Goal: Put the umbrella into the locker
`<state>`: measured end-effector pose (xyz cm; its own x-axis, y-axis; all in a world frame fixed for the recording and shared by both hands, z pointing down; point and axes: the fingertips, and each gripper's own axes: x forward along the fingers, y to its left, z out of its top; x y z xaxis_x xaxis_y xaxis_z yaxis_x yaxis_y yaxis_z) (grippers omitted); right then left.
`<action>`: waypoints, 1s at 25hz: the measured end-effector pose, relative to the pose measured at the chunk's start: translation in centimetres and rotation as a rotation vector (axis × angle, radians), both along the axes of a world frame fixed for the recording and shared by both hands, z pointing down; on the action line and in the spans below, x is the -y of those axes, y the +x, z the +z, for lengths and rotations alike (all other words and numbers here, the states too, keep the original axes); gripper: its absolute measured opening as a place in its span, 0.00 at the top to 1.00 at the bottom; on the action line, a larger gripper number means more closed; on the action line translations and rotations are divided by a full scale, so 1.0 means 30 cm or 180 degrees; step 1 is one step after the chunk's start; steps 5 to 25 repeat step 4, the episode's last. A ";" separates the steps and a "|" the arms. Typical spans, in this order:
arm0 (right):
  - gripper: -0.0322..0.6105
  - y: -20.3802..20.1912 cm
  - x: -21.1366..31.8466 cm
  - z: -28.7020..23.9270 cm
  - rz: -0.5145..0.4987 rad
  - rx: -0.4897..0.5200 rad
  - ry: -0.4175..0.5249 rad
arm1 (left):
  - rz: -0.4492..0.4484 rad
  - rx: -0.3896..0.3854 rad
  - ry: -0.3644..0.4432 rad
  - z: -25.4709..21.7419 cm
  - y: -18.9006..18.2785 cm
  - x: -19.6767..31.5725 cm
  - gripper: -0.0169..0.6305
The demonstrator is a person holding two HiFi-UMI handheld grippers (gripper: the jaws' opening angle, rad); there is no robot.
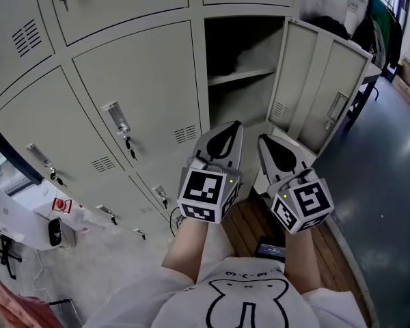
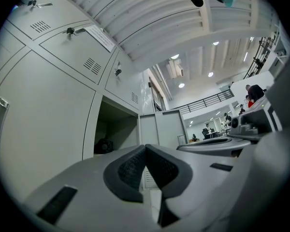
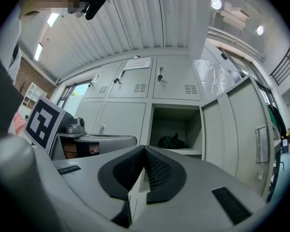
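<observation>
The open locker (image 1: 242, 74) is in front of me, its door (image 1: 321, 87) swung out to the right. A dark bundle (image 3: 171, 141), apparently the folded umbrella, lies on its shelf; it also shows as a dark lump (image 2: 105, 145) in the left gripper view. My left gripper (image 1: 225, 132) and right gripper (image 1: 270, 144) are side by side below the opening and point at it. The left gripper's (image 2: 145, 149) ribbed pads meet with nothing between them, and so do the right gripper's (image 3: 145, 149).
Closed grey lockers with keys in their locks (image 1: 126, 142) fill the wall to the left. A dark flat device (image 1: 270, 249) lies on wooden slats (image 1: 249, 227) by my body. Clutter (image 1: 55, 227) sits at lower left and dark floor (image 1: 383, 203) runs along the right.
</observation>
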<state>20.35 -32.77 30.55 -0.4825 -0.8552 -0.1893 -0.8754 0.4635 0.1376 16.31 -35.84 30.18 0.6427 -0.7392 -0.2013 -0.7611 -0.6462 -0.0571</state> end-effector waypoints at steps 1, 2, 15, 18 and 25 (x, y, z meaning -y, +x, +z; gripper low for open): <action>0.91 -0.003 -0.001 0.000 0.0000 -0.0004 0.0004 | 0.0008 0.0008 0.0003 0.000 0.000 -0.003 0.94; 0.91 -0.006 -0.002 0.000 -0.0005 -0.0006 0.0009 | 0.0018 0.0015 0.0003 0.000 0.001 -0.006 0.94; 0.91 -0.013 -0.003 -0.001 -0.0022 -0.0009 0.0023 | 0.0042 0.0028 0.0000 0.001 0.004 -0.010 0.94; 0.91 -0.013 -0.003 -0.001 -0.0022 -0.0009 0.0023 | 0.0042 0.0028 0.0000 0.001 0.004 -0.010 0.94; 0.91 -0.013 -0.003 -0.001 -0.0022 -0.0009 0.0023 | 0.0042 0.0028 0.0000 0.001 0.004 -0.010 0.94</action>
